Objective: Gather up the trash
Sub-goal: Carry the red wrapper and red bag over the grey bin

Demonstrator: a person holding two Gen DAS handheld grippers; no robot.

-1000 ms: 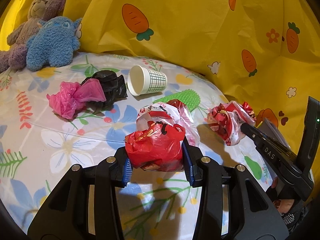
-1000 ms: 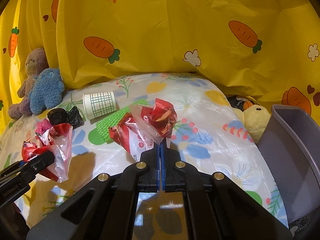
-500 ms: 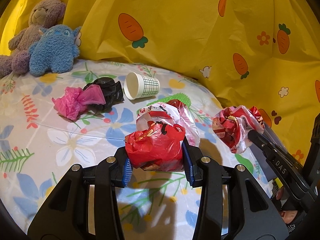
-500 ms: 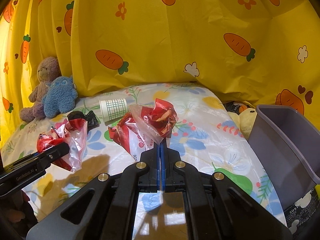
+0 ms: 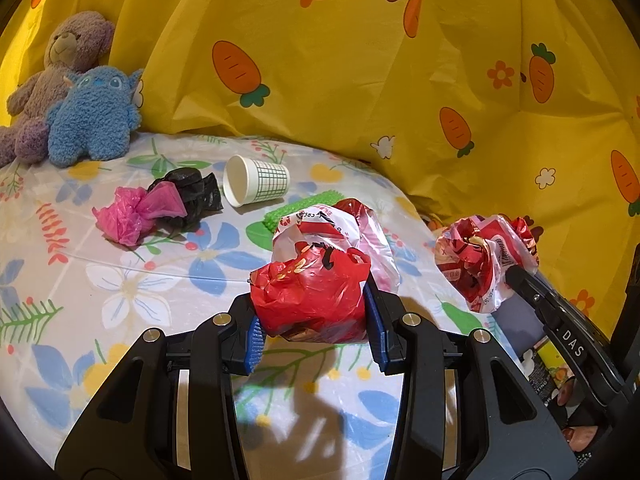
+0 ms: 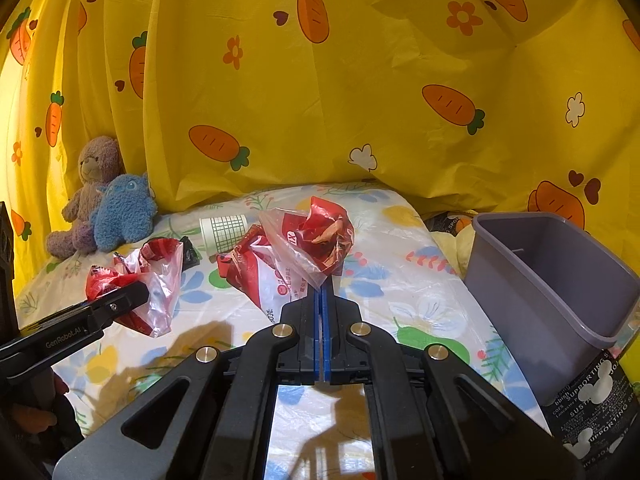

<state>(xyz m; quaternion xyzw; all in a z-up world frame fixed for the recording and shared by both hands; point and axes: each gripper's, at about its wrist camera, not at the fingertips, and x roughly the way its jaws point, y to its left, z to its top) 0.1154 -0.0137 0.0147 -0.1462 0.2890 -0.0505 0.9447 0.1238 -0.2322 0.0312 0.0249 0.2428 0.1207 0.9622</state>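
My left gripper (image 5: pixel 314 322) is shut on a crumpled red plastic bag (image 5: pixel 310 296) with a clear pink-white bag bunched behind it, held above the floral bed sheet (image 5: pixel 132 292); it also shows in the right wrist view (image 6: pixel 136 280). My right gripper (image 6: pixel 322 292) is shut on a clear and red snack wrapper bundle (image 6: pixel 304 248), also seen in the left wrist view (image 5: pixel 486 258). A grey bin (image 6: pixel 560 276) stands at the right, its opening facing me. A paper cup (image 5: pixel 256 186), a pink bag (image 5: pixel 138 212), a black bag (image 5: pixel 194 192) and a green scrubber (image 5: pixel 296 212) lie on the sheet.
A brown teddy (image 5: pixel 60 76) and a blue plush (image 5: pixel 94 116) sit at the far left against the yellow carrot curtain (image 5: pixel 360 80). A yellow plush (image 6: pixel 456 240) lies beside the bin. A black printed bag (image 6: pixel 592 400) sits under the bin.
Both grippers have risen and drawn back from the sheet with their trash still held. The grey bin shows larger and nearer in the right wrist view.
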